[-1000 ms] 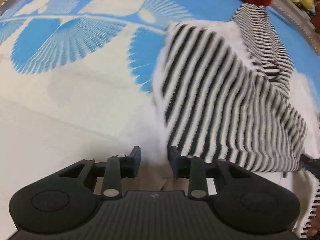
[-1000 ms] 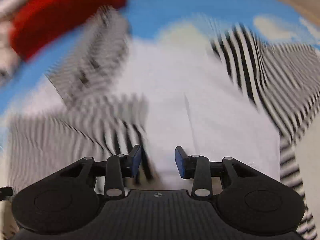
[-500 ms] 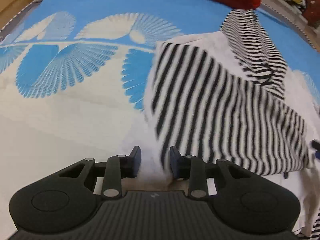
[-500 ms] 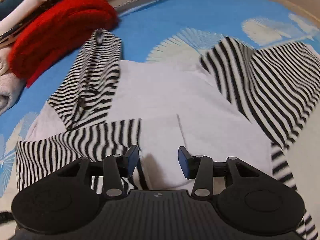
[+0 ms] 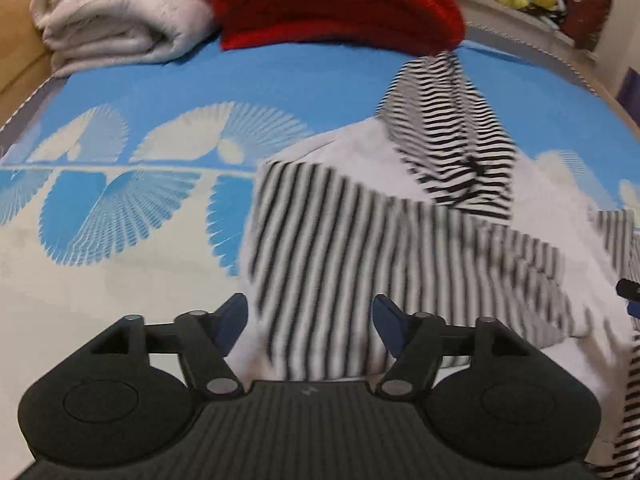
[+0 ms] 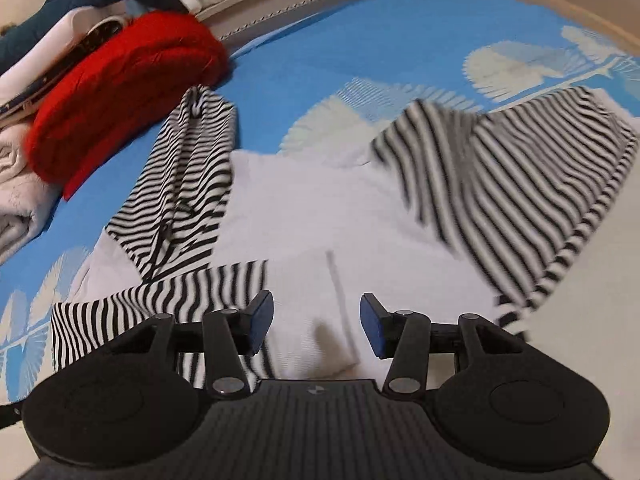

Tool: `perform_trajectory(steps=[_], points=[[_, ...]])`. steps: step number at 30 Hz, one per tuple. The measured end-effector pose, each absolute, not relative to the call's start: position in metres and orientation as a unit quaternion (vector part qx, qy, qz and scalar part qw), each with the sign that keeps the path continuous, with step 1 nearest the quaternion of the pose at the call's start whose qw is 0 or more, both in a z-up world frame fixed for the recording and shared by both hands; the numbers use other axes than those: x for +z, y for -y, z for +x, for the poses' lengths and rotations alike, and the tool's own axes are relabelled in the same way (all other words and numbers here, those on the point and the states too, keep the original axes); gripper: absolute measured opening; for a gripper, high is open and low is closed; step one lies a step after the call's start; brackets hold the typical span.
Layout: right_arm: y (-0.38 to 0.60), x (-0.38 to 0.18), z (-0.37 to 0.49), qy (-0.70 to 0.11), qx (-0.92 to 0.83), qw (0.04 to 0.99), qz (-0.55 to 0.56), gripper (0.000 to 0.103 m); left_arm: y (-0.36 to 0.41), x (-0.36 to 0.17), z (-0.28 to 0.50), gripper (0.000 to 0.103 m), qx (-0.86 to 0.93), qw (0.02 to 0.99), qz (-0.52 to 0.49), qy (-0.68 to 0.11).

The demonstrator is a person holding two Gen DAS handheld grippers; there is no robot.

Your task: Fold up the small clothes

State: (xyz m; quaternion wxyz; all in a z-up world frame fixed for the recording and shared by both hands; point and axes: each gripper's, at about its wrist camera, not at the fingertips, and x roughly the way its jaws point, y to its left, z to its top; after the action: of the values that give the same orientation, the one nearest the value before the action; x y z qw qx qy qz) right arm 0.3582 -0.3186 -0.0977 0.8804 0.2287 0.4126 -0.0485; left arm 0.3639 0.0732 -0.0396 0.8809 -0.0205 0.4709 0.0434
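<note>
Striped top [image 6: 320, 216] lay spread on the blue sheet [image 5: 280, 76] ahead of both our grippers, one striped sleeve already folded across its white body, so we were opening the left gripper [image 5: 310, 326] above that sleeve, pressing nothing, while the right gripper [image 6: 317, 326] stood open over the hem.

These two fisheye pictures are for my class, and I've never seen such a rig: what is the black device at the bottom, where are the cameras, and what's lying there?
Each picture comes from a camera on a hand-held gripper, looking along its jaws. The left gripper is opening its jaws over a folded striped sleeve; the right gripper hovers open over the shirt's white body. Neither holds anything. The garment lies on a blue patterned bedspread, with a red knit and a cream blanket behind.
</note>
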Motion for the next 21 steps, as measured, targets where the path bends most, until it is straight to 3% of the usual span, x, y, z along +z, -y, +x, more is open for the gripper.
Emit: perform_trajectory(steps=[6, 9, 15, 18, 21], points=[[0.356, -0.085, 0.334, -0.375, -0.084, 0.897, 0.219, 0.050, -0.042, -0.019, 0.350, 0.080, 0.022, 0.894, -0.005, -0.447], [0.374, -0.082, 0.326, -0.361, -0.095, 0.899, 0.229, 0.040, -0.029, -0.020, 0.349, 0.080, 0.021, 0.893, 0.003, -0.450], [0.405, -0.085, 0.316, -0.351, -0.105, 0.896, 0.250, 0.037, -0.013, -0.015, 0.348, 0.084, 0.025, 0.895, -0.001, -0.445], [0.425, -0.094, 0.314, -0.352, -0.124, 0.893, 0.254, 0.032, -0.004, -0.016, 0.349, 0.084, 0.021, 0.896, 0.002, -0.444], [0.450, -0.099, 0.311, -0.341, -0.134, 0.894, 0.260, 0.019, 0.005, -0.020, 0.350, 0.084, 0.013, 0.893, 0.007, -0.449]])
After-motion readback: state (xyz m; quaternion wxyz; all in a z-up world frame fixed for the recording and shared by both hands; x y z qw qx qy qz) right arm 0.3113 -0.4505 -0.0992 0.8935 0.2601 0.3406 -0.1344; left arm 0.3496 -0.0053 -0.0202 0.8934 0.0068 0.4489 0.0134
